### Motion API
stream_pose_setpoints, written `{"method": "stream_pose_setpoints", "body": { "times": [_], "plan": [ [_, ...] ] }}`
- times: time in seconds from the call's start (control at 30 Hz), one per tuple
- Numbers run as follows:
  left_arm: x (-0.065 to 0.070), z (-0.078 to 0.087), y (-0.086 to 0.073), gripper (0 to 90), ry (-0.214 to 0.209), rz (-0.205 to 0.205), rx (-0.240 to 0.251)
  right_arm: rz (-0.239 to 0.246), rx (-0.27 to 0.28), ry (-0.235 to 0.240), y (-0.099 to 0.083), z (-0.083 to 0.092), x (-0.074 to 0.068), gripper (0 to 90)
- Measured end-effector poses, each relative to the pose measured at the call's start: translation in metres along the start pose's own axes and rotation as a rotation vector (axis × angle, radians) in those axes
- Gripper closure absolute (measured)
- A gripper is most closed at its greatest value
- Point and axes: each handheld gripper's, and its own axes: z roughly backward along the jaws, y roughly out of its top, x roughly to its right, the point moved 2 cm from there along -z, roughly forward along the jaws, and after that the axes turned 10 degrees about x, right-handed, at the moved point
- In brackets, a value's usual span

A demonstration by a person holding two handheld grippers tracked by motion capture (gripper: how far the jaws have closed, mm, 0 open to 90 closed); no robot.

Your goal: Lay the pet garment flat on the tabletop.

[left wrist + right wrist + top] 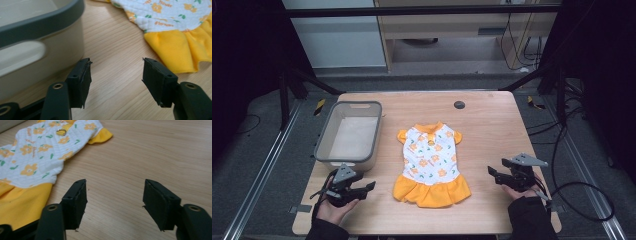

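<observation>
My left claw (371, 185) and right claw (492, 172) are both released, nothing between their jaws. The little flowered dress (431, 164) lies flat on the counter (492, 120) between them, yellow skirt nearest me. To fold it well I judge each claw should pinch one edge cleanly, catching cloth and not wood. The grey bin (324, 141) just beyond my left claw looks empty

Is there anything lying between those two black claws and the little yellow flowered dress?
Nothing visible. The dress lies flat in the middle of the table, with bare wood between it and the open left gripper and the open right gripper. The grey bin sits off to the left, beside the left gripper, not in the way.
</observation>
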Motion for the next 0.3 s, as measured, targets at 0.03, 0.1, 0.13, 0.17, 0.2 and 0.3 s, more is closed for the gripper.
{"method": "stream_pose_setpoints", "body": {
  "times": [0.03,0.1,0.13,0.17,0.2,0.3],
  "plan": [
    [-0.003,0.002,-0.002,37.2,0.013,0.002,0.002,0.000,0.000,0.000,0.000,0.000,0.000,29.9],
    [-0.012,0.007,-0.006,34.1,0.044,0.008,0.003,0.004,-0.004,-0.024,-0.004,0.004,0.004,26.4],
    [-0.015,0.008,-0.008,33.5,0.053,0.013,0.003,0.000,-0.002,-0.026,-0.005,0.005,0.005,25.8],
    [-0.018,0.010,-0.010,32.5,0.060,0.020,-0.001,0.002,-0.002,-0.028,-0.006,0.006,0.006,25.0],
    [-0.021,0.011,-0.011,31.7,0.067,0.025,-0.003,0.000,-0.009,-0.033,-0.006,0.007,0.006,24.2],
    [-0.029,0.015,-0.016,30.3,0.089,0.048,-0.001,-0.005,0.005,-0.040,-0.008,0.011,0.008,23.1]
  ]
}}
